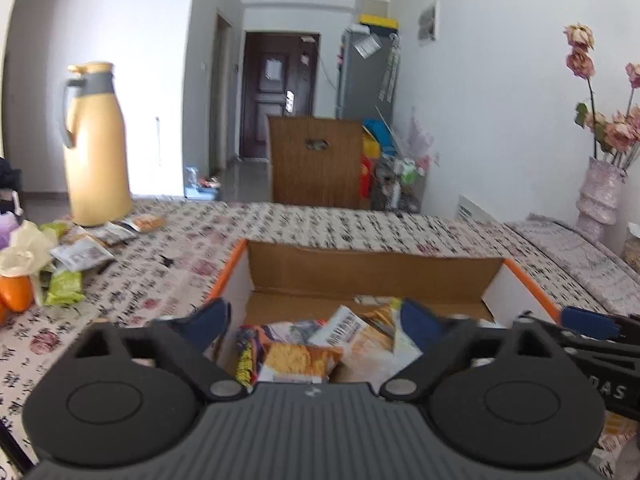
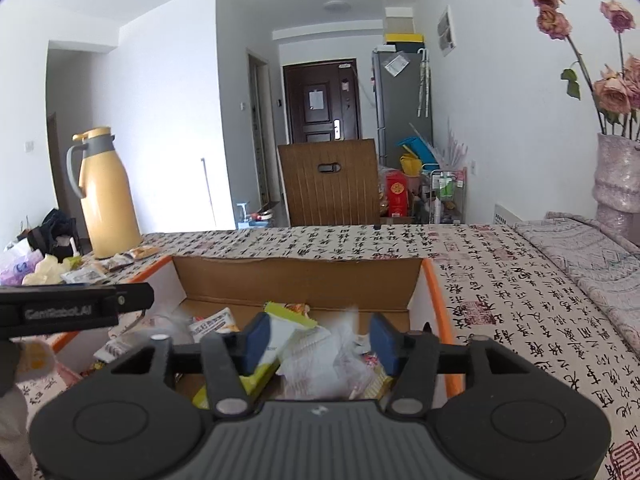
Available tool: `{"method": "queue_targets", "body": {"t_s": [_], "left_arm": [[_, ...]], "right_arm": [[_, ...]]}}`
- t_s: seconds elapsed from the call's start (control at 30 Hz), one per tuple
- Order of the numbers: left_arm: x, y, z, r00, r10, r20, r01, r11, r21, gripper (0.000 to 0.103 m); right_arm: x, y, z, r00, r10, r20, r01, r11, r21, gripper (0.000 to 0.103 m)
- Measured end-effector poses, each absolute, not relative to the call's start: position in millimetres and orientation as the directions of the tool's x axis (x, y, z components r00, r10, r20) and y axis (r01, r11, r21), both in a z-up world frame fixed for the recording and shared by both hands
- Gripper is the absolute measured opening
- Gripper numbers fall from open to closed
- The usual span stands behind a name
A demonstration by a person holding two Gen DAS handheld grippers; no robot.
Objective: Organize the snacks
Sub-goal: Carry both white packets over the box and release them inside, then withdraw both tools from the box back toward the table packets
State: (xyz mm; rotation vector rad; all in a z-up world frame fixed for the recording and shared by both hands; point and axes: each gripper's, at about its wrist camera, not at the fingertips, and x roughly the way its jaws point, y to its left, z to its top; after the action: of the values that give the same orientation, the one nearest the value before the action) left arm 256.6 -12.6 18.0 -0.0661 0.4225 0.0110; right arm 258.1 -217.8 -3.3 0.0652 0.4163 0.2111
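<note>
Nearest the cameras, both claws hang over an open cardboard box (image 1: 372,270) with an orange rim that sits on the worktop (image 2: 500,280). The left claw (image 1: 316,326) stands wide, its blue pads clear of the snack packets (image 1: 304,354) lying loose beneath it in the box. The right claw (image 2: 318,338) stands about half open, with white and yellow-green packets (image 2: 292,344) between its pads; whether the pads press on them cannot be told.

The worktop is covered by a pale cloth printed with black calligraphy and red seals. To the left of the box, more loose snack packets (image 1: 82,254) lie scattered on the cloth, next to an orange object (image 1: 16,294) and crumpled pale wrapping. Behind that heap stands a tall yellow thermos jug (image 1: 96,148) with a grey handle and collar. On the right a grey-pink patterned cloth (image 2: 588,256) overlaps the worktop, and on it stands a pale vase (image 2: 618,176) of dried pink roses.

Beyond the far edge rises a wooden chair back (image 2: 330,182). Further off are a cluttered trolley (image 2: 444,192), a grey fridge (image 2: 400,96) and, at the end of the white-walled hall, a dark door (image 2: 322,100).
</note>
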Motion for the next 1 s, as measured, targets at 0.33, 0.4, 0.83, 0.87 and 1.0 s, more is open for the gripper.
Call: {"method": "queue_targets", "body": {"t_s": [0.33, 0.4, 0.83, 0.87, 1.0], "left_arm": [[252.9, -9.8, 21.7, 0.912, 0.006, -0.409, -0.040, 0.996, -0.075, 0.103], [252.3, -10.0, 21.2, 0.912, 0.005, -0.409, -0.039, 0.997, -0.074, 0.103], [241.2, -11.0, 36.9, 0.917, 0.012, -0.398, -0.054, 0.994, -0.094, 0.103], [239.2, -11.1, 39.1, 0.919, 0.012, -0.395, -0.054, 0.994, -0.095, 0.103], [228.4, -13.1, 46.9, 0.926, 0.007, -0.377, -0.047, 0.994, -0.097, 0.103]], "right_arm": [[254.9, -221.3, -3.3, 0.906, 0.179, -0.384, -0.145, 0.983, 0.116, 0.103], [255.0, -220.6, -4.0, 0.905, 0.179, -0.386, -0.146, 0.983, 0.114, 0.103], [248.0, -221.7, 8.9, 0.921, 0.151, -0.359, -0.121, 0.987, 0.106, 0.103], [245.7, -221.8, 11.0, 0.923, 0.149, -0.355, -0.120, 0.987, 0.103, 0.103], [233.9, -220.4, 19.6, 0.927, 0.154, -0.341, -0.129, 0.987, 0.093, 0.103]]}}
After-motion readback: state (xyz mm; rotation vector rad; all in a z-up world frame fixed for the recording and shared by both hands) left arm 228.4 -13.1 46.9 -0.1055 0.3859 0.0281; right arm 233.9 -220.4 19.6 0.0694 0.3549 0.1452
